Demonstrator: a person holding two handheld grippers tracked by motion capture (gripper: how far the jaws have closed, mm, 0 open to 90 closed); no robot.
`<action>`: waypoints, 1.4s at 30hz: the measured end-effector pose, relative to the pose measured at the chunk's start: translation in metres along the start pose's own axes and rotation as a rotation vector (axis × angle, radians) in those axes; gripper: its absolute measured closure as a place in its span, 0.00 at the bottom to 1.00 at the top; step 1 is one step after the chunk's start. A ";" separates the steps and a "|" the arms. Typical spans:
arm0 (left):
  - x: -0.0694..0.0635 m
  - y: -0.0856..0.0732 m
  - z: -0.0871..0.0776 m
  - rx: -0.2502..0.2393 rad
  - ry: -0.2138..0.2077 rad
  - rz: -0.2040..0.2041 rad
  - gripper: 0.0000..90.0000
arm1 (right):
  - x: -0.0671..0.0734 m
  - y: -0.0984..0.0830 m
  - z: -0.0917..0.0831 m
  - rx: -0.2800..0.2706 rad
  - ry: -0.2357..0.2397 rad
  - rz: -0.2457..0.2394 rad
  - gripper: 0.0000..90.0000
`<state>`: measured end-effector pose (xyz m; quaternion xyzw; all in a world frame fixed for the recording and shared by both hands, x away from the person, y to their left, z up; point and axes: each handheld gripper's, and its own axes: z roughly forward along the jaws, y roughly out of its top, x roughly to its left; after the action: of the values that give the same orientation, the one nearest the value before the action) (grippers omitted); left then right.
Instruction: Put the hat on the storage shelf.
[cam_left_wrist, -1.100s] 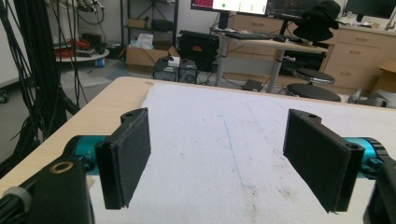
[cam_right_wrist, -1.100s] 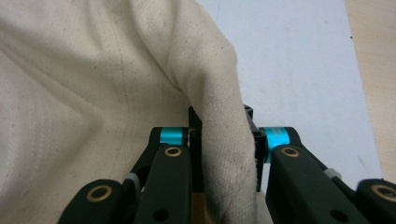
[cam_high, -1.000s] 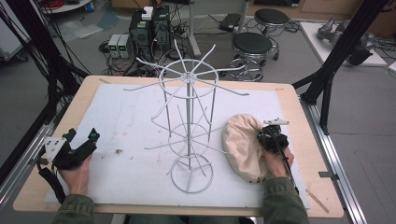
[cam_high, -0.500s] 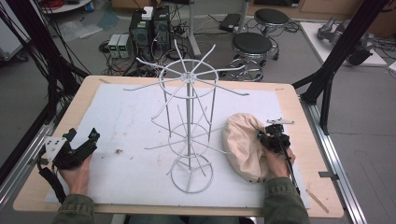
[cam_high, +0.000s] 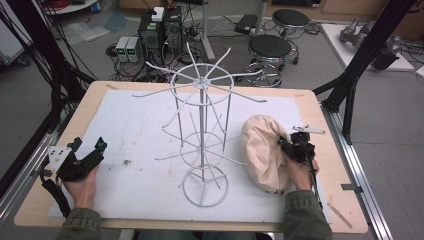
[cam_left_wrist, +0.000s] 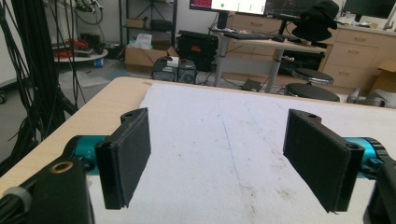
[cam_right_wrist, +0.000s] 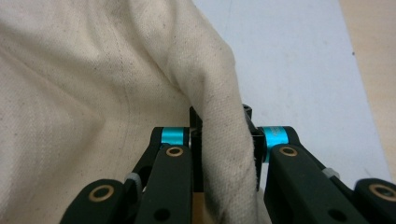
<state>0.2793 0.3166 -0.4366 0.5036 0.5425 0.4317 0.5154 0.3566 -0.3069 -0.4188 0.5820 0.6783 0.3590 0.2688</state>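
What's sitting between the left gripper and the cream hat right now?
In the high view, the white wire rack stands between the left gripper and the cream hat, on the white mat. The right gripper is clamped on the hat's edge.

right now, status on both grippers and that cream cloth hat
Left gripper open, idle over the white mat. Right gripper shut on the cream cloth hat's edge. White wire rack stands close beside the hat.

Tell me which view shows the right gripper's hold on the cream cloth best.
The right gripper view: its jaws are closed on a fold of the cream cloth. The high view shows the whole cloth beside the white wire rack, with the right gripper at its edge, too small for detail.
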 end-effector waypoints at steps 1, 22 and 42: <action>0.000 0.000 0.000 0.000 0.000 -0.001 0.26 | 0.000 0.001 -0.002 -0.013 0.006 0.002 0.88; 0.001 0.000 0.001 -0.002 -0.002 -0.005 0.26 | 0.003 0.016 -0.033 -0.181 0.099 0.003 0.88; 0.001 0.001 0.001 -0.007 -0.008 -0.012 0.26 | -0.001 0.029 -0.065 -0.357 0.213 -0.015 0.87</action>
<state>0.2802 0.3175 -0.4359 0.5003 0.5418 0.4286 0.5219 0.3228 -0.3173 -0.3567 0.4788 0.6330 0.5307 0.2972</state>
